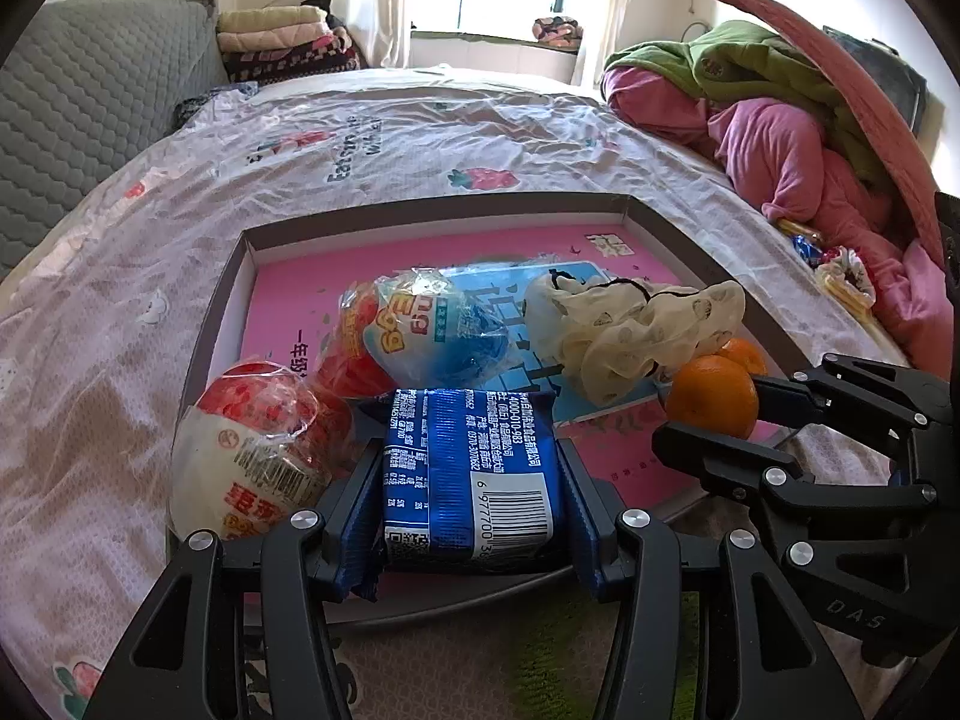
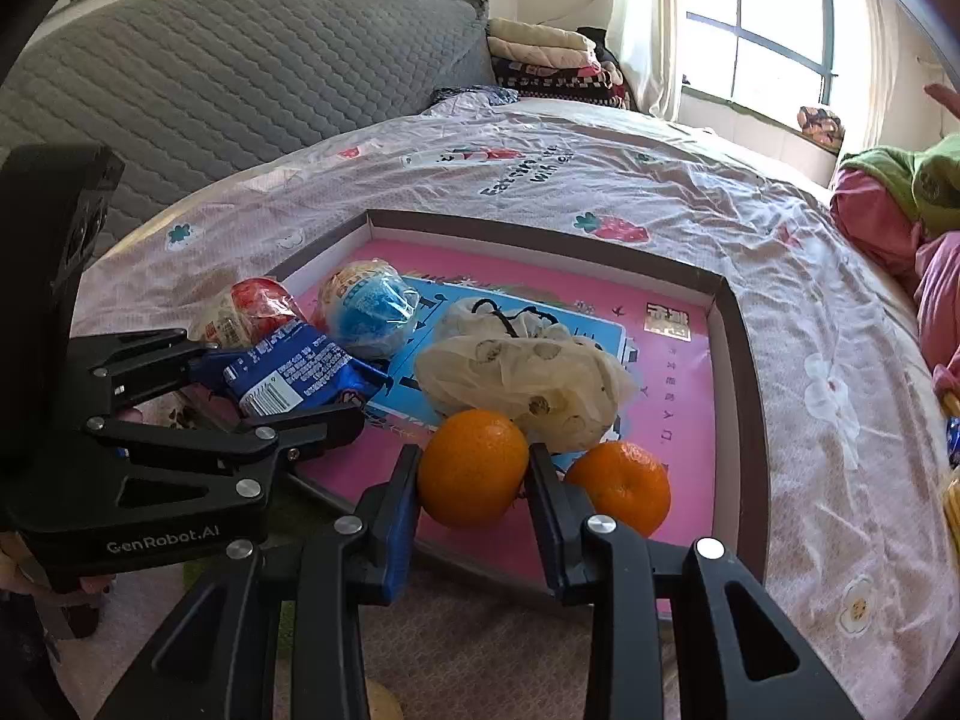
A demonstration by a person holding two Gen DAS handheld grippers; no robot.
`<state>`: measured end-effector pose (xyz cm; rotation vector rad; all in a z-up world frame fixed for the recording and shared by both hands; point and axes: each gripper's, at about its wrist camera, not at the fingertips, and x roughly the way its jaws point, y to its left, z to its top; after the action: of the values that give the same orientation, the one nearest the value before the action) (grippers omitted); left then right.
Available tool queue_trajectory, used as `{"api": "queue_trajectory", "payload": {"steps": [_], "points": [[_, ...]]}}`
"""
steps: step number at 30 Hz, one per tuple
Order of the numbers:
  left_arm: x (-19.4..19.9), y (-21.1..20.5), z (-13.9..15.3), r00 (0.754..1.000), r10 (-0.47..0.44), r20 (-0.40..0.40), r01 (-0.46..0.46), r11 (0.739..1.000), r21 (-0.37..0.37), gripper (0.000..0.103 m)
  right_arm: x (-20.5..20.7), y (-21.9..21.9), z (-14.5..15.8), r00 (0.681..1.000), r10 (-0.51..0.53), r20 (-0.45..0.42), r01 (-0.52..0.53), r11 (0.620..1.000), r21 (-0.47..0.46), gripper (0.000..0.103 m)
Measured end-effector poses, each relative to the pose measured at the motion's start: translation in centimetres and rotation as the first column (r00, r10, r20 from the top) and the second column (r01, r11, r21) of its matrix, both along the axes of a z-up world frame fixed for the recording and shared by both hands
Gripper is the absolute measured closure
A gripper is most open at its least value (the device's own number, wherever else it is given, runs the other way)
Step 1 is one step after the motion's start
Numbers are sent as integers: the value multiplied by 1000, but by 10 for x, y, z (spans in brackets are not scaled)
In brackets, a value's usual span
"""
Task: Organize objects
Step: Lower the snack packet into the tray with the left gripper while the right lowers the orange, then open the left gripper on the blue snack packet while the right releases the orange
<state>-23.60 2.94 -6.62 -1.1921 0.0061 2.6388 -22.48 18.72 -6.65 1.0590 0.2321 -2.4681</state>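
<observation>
A shallow box tray (image 1: 672, 222) with a pink printed floor lies on the bed; it also shows in the right wrist view (image 2: 729, 324). My left gripper (image 1: 471, 468) is shut on a blue snack packet (image 1: 474, 474) over the tray's near edge. In the right wrist view the left gripper (image 2: 288, 384) holds the blue packet (image 2: 294, 375). My right gripper (image 2: 471, 456) is shut on an orange (image 2: 472, 467). A second orange (image 2: 621, 486) lies beside it. In the left wrist view the right gripper (image 1: 714, 414) grips the orange (image 1: 711, 396).
In the tray lie a cream spotted fabric pouch (image 1: 630, 324), a blue-and-white wrapped egg toy (image 1: 432, 324) and two red wrapped egg toys (image 1: 258, 450). Pink and green bedding (image 1: 780, 138) is heaped on the right. A grey quilted headboard (image 2: 240, 72) stands behind.
</observation>
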Motion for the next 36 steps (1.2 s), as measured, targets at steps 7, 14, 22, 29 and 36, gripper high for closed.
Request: {"api": "queue_trajectory", "payload": {"steps": [7,14,22,29,36], "points": [[-1,0,-1,1000,0,4,0,1000,-4,48,-7,11,-4,998,-21,66,27,996,-88,68],[-1,-1,-1,1000,0,7,0,1000,-4,48,-7,11,-4,997,-28,75,35,995,-97,68],[-2,-3,-2,1000,-3,15,3,1000,16,48,-4,11,-2,997,-35,63,40,996,-79,68],[-2,-2,-2,1000,-2,17,2,1000,18,47,-1,15,1,997,-48,55,52,996,-77,68],[-2,-2,-2,1000,2,18,-2,1000,12,46,-1,17,3,997,-54,58,58,995,-83,68]]}}
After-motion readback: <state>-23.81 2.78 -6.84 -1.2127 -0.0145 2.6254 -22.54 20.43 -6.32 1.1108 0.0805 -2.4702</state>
